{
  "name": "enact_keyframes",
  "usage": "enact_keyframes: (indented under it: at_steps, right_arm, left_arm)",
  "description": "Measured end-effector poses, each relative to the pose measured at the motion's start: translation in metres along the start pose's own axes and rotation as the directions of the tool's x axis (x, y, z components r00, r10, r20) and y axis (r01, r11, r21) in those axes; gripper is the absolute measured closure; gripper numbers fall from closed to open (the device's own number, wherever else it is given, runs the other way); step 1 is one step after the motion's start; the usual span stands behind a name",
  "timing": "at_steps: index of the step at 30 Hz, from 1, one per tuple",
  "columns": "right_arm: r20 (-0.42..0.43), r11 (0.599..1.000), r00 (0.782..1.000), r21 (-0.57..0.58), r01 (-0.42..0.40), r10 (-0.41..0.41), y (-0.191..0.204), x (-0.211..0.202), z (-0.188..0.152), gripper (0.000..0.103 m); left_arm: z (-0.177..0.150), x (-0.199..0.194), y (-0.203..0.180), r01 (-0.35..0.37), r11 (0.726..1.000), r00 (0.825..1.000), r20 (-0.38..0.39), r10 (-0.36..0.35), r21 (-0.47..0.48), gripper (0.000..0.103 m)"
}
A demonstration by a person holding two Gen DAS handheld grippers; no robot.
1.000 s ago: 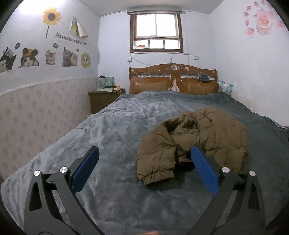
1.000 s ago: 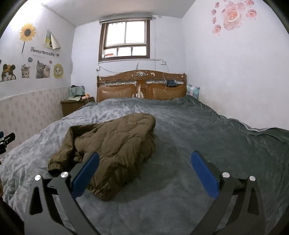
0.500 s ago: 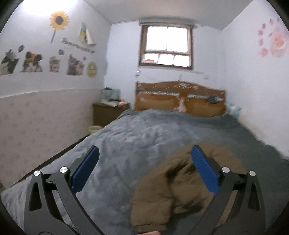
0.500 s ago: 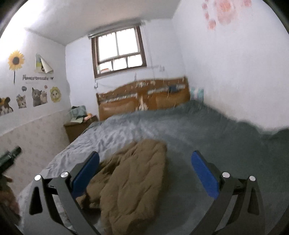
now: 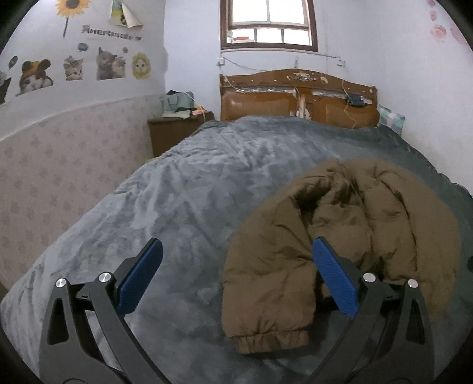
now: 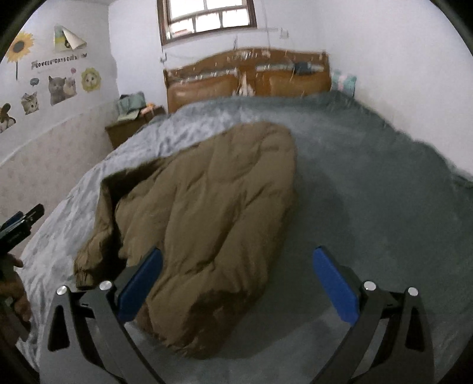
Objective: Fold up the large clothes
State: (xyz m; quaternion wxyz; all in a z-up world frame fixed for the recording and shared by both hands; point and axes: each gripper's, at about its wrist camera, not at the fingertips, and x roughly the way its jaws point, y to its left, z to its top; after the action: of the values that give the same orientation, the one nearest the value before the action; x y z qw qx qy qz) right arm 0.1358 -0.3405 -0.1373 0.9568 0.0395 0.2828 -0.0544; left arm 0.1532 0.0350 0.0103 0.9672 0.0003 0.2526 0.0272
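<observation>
left gripper point(image 5: 236, 277) fingers spread, right gripper point(image 6: 236, 280) likewise

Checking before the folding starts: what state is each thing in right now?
brown puffer jacket: crumpled, unfolded, lying on the bed, ungripped.
sleeve cuff: flat on the blanket, free.
left gripper: open, empty, above the blanket.
right gripper: open, empty, over the jacket's edge.
grey blanket: spread over the bed, wrinkled.
window: appears shut, daylight outside.
</observation>
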Motion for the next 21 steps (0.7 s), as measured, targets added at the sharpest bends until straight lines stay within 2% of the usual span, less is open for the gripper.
enact_keyframes:
  at_steps: [5,10,14,16,18,19,21]
  right_arm:
    - [-0.051,1.000,0.999,-0.019,0.010,-0.011,0.001,0.018,-0.012,0.002]
    - [-0.074,0.998,0.996,0.043,-0.049,0.052,-0.003,0.025,-0.015,0.002]
    - [-0.095,0.999,0.995,0.027,-0.030,0.033,-0.001,0.035,-0.018,0.002]
    - [-0.123,0.999,0.991,0.035,-0.040,0.044,-0.001,0.043,-0.021,0.011]
    - [-0.147,0.998,0.987,0.039,-0.058,0.063,0.000,0.051,-0.022,0.027]
    - [-0.152,0.997,0.986,0.038,-0.063,0.068,0.001,0.054,-0.023,0.031]
    - [-0.154,0.997,0.985,0.029,-0.070,0.074,0.003,0.057,-0.022,0.046]
  left_arm:
    - [-0.002,-0.005,0.004,0.006,1.000,1.000,0.017,-0.006,0.002,0.003]
    - [-0.002,-0.008,0.014,-0.012,0.999,1.000,0.019,0.012,-0.036,0.003]
    - [-0.004,-0.011,0.020,-0.027,0.999,0.999,0.025,0.028,-0.045,0.003]
    - [-0.006,-0.007,0.018,-0.030,0.999,0.999,0.019,0.031,-0.037,0.003]
    - [-0.007,-0.003,0.015,-0.029,0.999,1.000,0.010,0.029,-0.026,0.003]
    - [-0.007,-0.002,0.013,-0.029,0.999,1.000,0.006,0.029,-0.017,0.003]
    - [-0.008,-0.002,0.010,-0.028,1.000,1.000,0.002,0.028,-0.008,0.003]
